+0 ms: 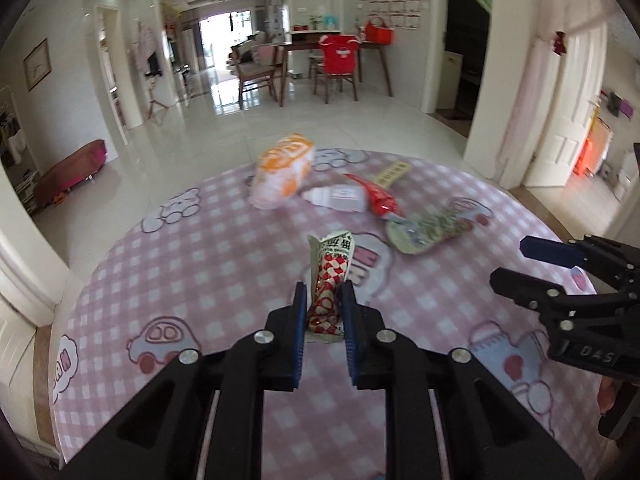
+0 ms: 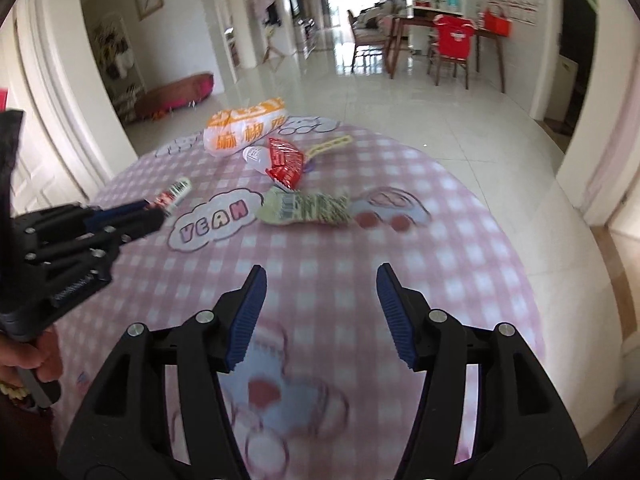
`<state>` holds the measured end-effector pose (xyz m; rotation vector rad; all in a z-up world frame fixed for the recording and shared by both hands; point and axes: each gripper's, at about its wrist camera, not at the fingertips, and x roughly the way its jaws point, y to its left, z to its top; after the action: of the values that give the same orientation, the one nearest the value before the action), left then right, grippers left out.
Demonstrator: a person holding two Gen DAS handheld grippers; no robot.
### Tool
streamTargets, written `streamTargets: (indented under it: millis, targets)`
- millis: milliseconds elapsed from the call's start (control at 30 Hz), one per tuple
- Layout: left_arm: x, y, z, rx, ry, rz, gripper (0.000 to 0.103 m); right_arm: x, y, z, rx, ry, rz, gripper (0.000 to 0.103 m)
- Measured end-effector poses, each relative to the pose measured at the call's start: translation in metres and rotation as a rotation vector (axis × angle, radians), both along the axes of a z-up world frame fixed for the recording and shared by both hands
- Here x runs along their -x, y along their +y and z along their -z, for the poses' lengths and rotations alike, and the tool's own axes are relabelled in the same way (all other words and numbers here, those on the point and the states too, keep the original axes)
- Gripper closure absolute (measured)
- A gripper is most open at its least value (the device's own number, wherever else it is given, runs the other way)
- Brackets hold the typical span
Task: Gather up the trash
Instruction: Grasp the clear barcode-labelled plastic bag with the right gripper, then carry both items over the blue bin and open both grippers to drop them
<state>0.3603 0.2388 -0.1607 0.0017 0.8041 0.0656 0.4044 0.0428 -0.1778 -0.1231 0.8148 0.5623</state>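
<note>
A: Pink-and-white checked cloth covers the round worktop (image 1: 168, 280). What does your left camera give you?

B: My left gripper (image 1: 325, 300) has its jaws nearly together, the blue pads pressed on a red-and-white checked wrapper (image 1: 331, 280) that stands up between them, its torn top pointing away from me. Past it on the cloth lie an orange-and-white bag (image 1: 282, 170), a small white bottle (image 1: 340, 199) on its side just beside the bag, a red packet (image 1: 374, 196) touching the bottle, a pale yellow strip (image 1: 394, 172) behind that, and a green printed wrapper (image 1: 426, 232) nearer me on the right. My right gripper (image 1: 536, 264) comes in from the right edge, above the cloth.

A: And the right camera?

B: There my right gripper (image 2: 322, 276) has its jaws well apart with nothing between them, only the cloth beneath. The green printed wrapper (image 2: 304, 210) lies ahead, the red packet (image 2: 286, 160) beyond it, resting over the white bottle (image 2: 256, 157), and the orange-and-white bag (image 2: 244, 132) is at the far edge. The yellow strip (image 2: 328, 145) lies right of the packet. At the left my left gripper (image 2: 154, 210) holds the checked wrapper (image 2: 174, 194), and a hand (image 2: 28, 356) grips its handle low at the frame edge.
</note>
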Motion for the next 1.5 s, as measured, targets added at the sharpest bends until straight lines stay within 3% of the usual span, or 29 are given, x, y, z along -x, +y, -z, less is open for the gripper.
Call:
streamTargets:
  millis: [333, 367, 400, 533, 700, 1133, 1500]
  targets:
    - [-0.018, 0.036, 0.005, -0.001, -0.009, -0.096, 0.086, -0.058, 0.033, 0.018, 0.013, 0.041, 0.025, 0.047]
    - [-0.018, 0.036, 0.006, -0.001, -0.007, -0.096, 0.086, -0.061, 0.035, 0.019, 0.020, 0.056, 0.023, 0.052]
    - [-0.017, 0.035, 0.006, 0.001, -0.005, -0.095, 0.086, -0.060, 0.034, 0.017, 0.015, 0.043, 0.018, 0.075]
    - [-0.019, 0.029, 0.007, 0.003, 0.001, -0.072, 0.086, -0.052, 0.033, 0.016, 0.038, 0.031, 0.004, 0.085]
    - [-0.017, 0.009, 0.001, 0.003, 0.002, -0.036, 0.086, -0.024, 0.013, 0.006, 0.007, -0.018, 0.016, 0.089]
    - [0.035, -0.103, -0.043, -0.020, -0.067, 0.138, 0.086, 0.070, -0.102, -0.043, -0.161, -0.086, 0.118, 0.089]
    - [0.072, -0.249, -0.042, -0.033, -0.062, 0.359, 0.086, 0.151, -0.235, -0.048, -0.260, -0.148, 0.315, 0.089]
